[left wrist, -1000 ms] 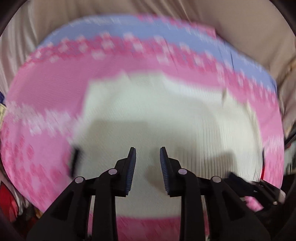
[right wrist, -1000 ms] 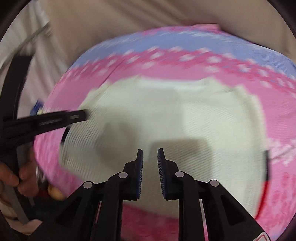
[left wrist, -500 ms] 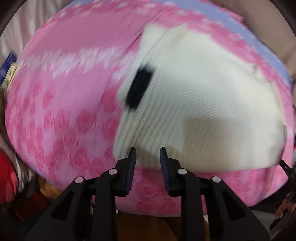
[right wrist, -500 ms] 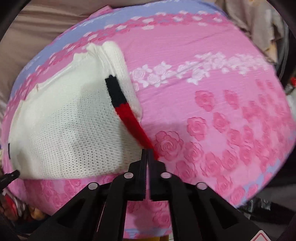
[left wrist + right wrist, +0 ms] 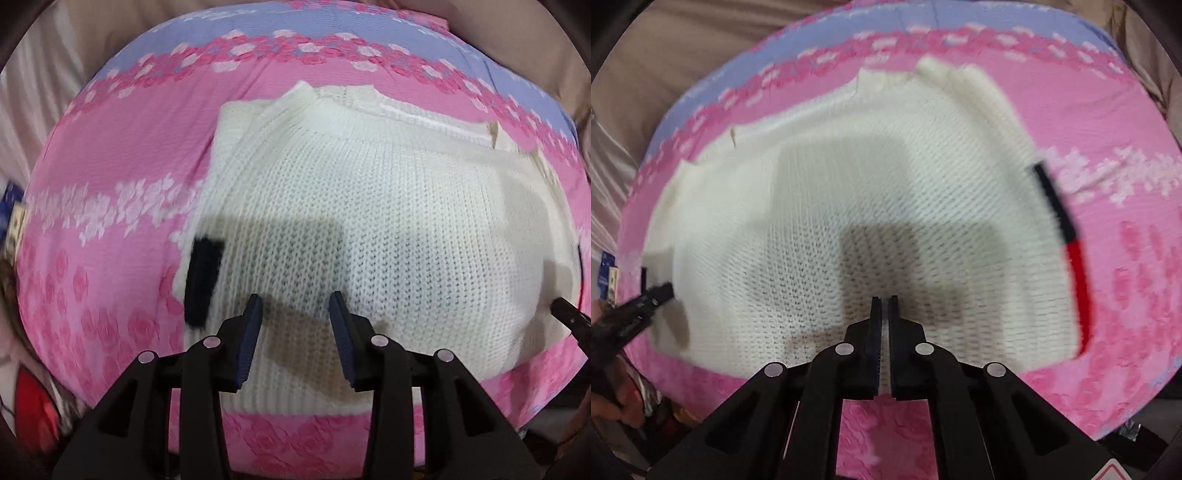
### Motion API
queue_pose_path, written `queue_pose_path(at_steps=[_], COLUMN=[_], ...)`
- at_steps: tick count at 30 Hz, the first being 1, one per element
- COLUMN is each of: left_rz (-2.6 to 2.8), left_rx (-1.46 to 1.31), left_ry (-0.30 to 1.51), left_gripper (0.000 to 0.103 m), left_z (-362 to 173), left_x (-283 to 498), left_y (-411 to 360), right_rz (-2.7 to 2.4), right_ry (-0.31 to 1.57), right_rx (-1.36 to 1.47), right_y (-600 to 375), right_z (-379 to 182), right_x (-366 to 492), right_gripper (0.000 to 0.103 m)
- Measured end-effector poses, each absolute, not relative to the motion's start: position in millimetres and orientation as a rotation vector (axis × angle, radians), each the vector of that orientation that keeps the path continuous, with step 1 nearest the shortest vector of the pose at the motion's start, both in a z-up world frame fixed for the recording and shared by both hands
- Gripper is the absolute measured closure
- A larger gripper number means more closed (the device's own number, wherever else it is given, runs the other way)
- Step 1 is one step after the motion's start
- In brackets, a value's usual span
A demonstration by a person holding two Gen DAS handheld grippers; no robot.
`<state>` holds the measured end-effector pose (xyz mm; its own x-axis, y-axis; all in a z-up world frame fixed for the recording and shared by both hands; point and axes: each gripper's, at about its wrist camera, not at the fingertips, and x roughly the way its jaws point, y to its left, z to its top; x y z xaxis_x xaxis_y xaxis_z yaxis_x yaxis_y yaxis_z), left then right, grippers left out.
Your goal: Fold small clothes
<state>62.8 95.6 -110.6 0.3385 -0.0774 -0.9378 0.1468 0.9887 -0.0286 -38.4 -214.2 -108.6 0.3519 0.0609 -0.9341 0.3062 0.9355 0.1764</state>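
Observation:
A small cream knitted sweater (image 5: 388, 221) lies flat on the pink floral cloth (image 5: 110, 177), neck at the far side. A black cuff (image 5: 203, 280) lies along its left edge. In the right wrist view the sweater (image 5: 849, 206) has a black and red sleeve end (image 5: 1067, 251) at its right edge. My left gripper (image 5: 295, 314) is open and empty, above the sweater's near hem. My right gripper (image 5: 884, 306) is shut with nothing visibly between its fingers, above the sweater's lower middle. Its tip shows at the left view's right edge (image 5: 565, 314).
The cloth has a blue band (image 5: 332, 26) at the far side. Beige fabric (image 5: 683, 66) lies beyond it. Red and coloured items (image 5: 33, 398) sit off the cloth's near left edge. The left gripper's tip (image 5: 653, 299) shows at the sweater's left side.
Both grippers have swung back over the middle of the sweater. The right gripper has let go of the red sleeve end, which now lies along the sweater's right edge. The left gripper opened wider.

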Motion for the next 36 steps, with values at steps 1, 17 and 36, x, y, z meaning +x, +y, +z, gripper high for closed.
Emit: queue_pose_path(at_steps=[1, 17, 36], left_rz=[-0.13, 0.085, 0.066], left_rx=[0.031, -0.089, -0.037], left_ry=[1.223, 1.203, 1.207], left_gripper=[0.067, 0.072, 0.072], left_z=[-109.6, -109.9, -99.5], left_x=[60.0, 126.7, 97.0], left_y=[97.6, 128.8, 127.9], right_rz=[-0.161, -0.18, 0.04], right_ry=[1.171, 1.155, 1.086], right_rx=[0.338, 0.319, 0.166], right_y=[-220.8, -298.4, -180.3], right_z=[-95.1, -102.3, -54.9], right_x=[-41.3, 29.8, -26.5], right_gripper=[0.097, 0.095, 0.085])
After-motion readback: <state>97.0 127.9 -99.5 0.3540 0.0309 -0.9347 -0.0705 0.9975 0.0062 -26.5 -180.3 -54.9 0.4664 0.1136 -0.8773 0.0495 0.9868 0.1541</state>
